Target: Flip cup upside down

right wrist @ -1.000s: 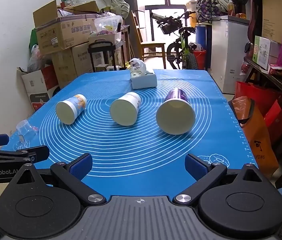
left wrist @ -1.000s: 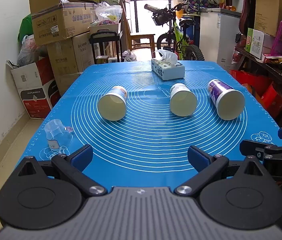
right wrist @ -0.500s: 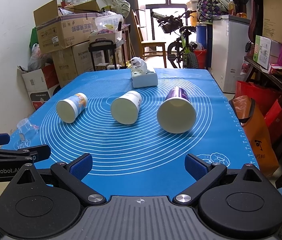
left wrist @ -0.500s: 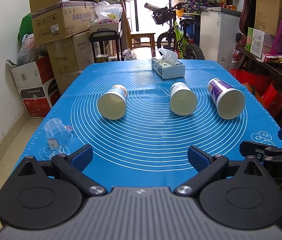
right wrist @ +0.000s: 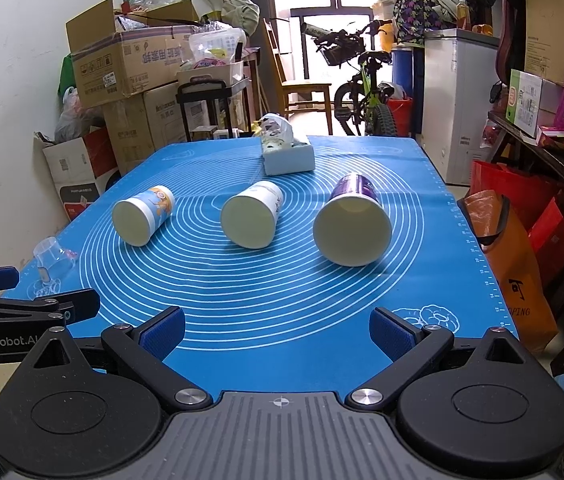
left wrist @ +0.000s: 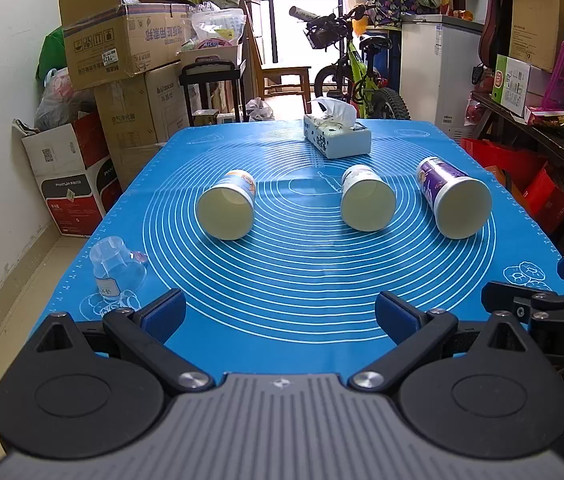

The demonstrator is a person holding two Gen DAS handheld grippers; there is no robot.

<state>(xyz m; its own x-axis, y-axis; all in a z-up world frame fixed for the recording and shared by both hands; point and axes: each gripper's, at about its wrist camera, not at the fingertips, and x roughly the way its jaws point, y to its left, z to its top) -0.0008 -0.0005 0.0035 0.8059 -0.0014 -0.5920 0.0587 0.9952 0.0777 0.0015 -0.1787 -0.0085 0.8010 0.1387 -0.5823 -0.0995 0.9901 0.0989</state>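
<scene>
Three paper cups lie on their sides on the blue mat, mouths toward me: a blue-orange cup at left, a white cup in the middle, a purple cup at right. My left gripper is open and empty near the mat's front edge. My right gripper is open and empty, in front of the purple cup and well short of it. Each gripper shows at the edge of the other's view.
A tissue box stands at the far middle of the mat. A small clear plastic cup lies at the front left corner. Cardboard boxes, a bicycle and shelves surround the table.
Nothing has visibly changed on the mat. The right wrist view has shifted very slightly; both grippers stay open.
</scene>
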